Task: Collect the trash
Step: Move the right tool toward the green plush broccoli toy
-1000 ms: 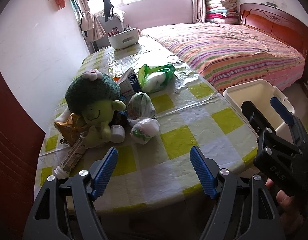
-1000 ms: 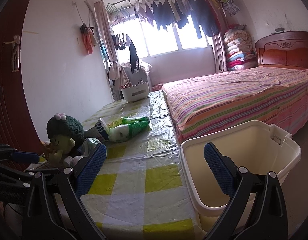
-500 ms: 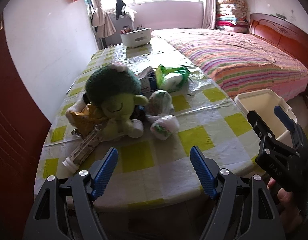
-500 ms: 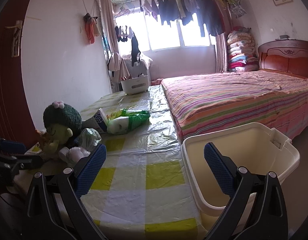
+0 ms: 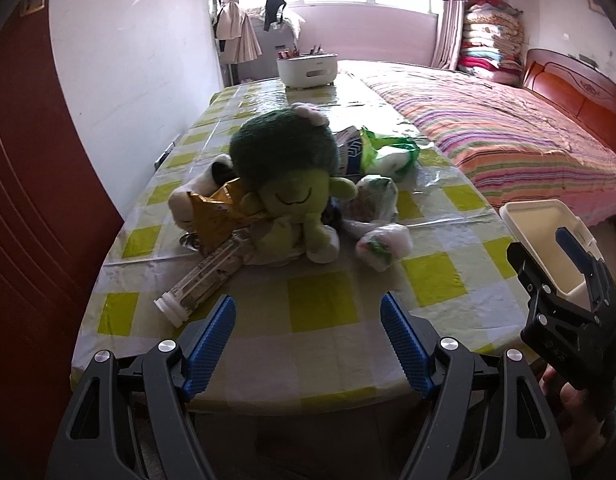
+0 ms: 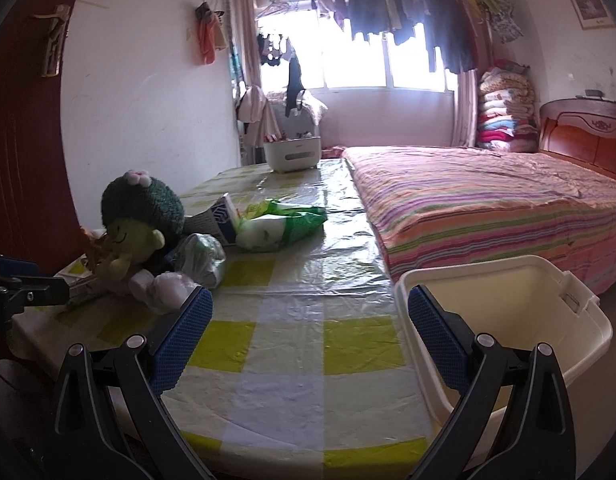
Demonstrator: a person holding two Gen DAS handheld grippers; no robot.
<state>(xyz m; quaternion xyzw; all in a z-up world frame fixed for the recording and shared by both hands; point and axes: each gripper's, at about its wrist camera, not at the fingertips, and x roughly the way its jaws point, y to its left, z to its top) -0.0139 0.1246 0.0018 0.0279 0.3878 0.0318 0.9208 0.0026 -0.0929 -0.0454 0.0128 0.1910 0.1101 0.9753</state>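
Left gripper (image 5: 308, 326) hangs over the near table edge w/ jaws spread, nothing in them; right gripper (image 6: 308, 326) likewise released & empty, beside the cream bin (image 6: 548, 300), which looks empty as far as visible. So, judging by that, collecting hasn't started. Just ahead on the checked tablecloth (image 5: 320, 304): crushed clear bottle (image 5: 200, 280), gold snack wrapper (image 5: 216, 216), 2 wadded plastic bags (image 5: 382, 246). Broccoli plush (image 5: 292, 184) sits in the pile, prob not trash. Further back: green wipes pack (image 5: 388, 156). All trash left to bin.
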